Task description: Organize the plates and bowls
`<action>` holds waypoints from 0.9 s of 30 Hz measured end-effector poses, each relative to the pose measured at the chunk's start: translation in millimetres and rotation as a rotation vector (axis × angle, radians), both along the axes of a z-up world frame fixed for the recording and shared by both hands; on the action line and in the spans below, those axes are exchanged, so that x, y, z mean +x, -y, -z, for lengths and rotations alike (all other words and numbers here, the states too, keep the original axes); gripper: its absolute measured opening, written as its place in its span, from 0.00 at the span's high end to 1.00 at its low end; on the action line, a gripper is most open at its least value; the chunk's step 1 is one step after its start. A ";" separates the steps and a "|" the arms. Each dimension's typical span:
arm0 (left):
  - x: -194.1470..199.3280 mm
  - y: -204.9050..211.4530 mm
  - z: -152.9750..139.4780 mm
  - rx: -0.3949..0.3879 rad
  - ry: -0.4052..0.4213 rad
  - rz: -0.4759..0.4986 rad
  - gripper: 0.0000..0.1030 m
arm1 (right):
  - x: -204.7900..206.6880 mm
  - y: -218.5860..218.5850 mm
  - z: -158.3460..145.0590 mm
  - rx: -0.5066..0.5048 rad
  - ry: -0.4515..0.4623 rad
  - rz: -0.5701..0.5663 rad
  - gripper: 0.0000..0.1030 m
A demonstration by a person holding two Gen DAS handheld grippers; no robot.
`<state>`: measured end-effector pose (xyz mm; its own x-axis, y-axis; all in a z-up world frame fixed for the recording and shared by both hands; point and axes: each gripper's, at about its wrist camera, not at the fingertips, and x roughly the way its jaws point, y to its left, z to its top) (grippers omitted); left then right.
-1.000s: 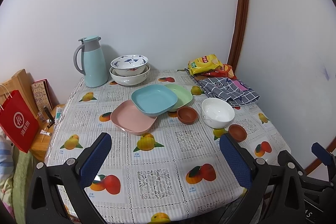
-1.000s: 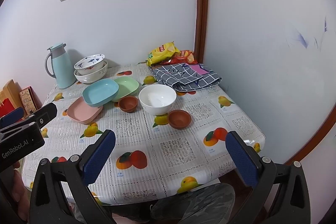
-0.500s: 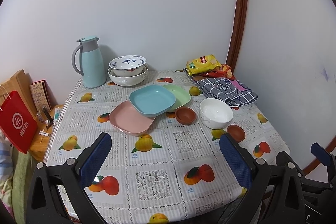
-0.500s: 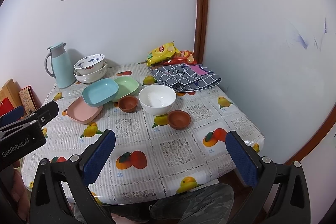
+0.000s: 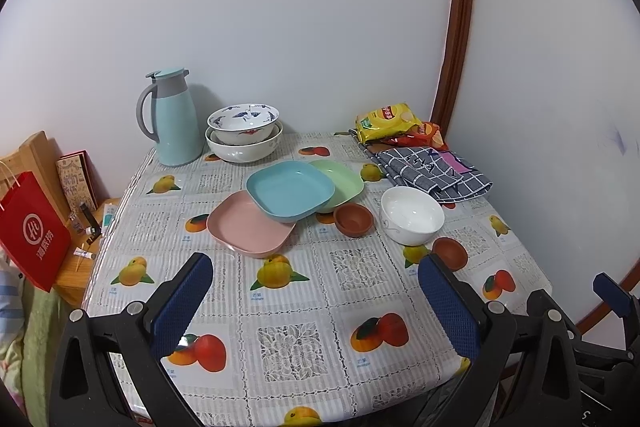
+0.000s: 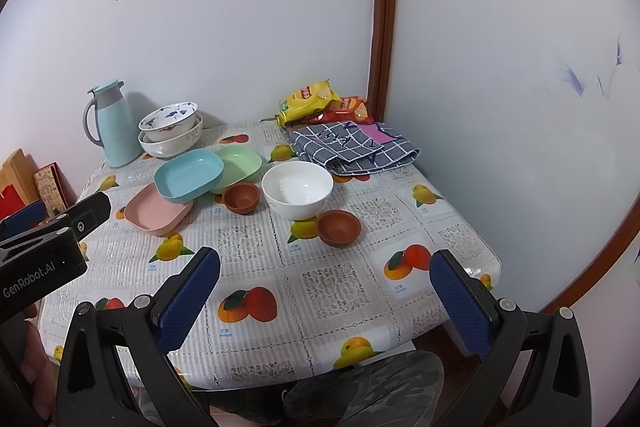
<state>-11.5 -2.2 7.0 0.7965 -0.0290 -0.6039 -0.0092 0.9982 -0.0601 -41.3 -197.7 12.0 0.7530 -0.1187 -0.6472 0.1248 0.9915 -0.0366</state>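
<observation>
A: Any readable text?
B: "GenRobot.AI" in white on the left gripper's black body, seen from the right wrist view. Red paper bag has a white round logo plus characters, too small to read. Yellow snack bag has a red logo, unreadable.
A: Grippers?
B: Left gripper jaws spread wide, nothing between them. Right gripper the same: wide apart, empty. Blue textured pads on black frames, both held over the near table edge.
A: Dishes?
B: Mid-table, glossy fruit-print tablecloth. Blue plate, rounded-square, rests tilted on the pink plate and green plate. White bowl, glazed and round, sits between two small brown bowls. Stacked patterned bowls at the back, beside the teal jug. Checked cloth at the right rear.
</observation>
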 end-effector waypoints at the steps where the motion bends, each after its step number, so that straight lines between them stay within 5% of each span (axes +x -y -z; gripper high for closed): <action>1: 0.0 0.1 0.0 0.000 0.000 0.000 0.00 | 0.0 0.1 0.2 0.001 -0.001 0.000 0.00; 27: 0.3 -5.0 1.2 -0.006 0.000 -0.006 0.00 | -2.7 -3.8 -1.4 -0.004 0.006 -0.005 0.00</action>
<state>-11.2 2.8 5.8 0.7965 -0.0274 -0.6040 -0.0156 0.9977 -0.0659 -44.0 -193.9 13.3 0.7573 -0.1178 -0.6424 0.1202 0.9919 -0.0403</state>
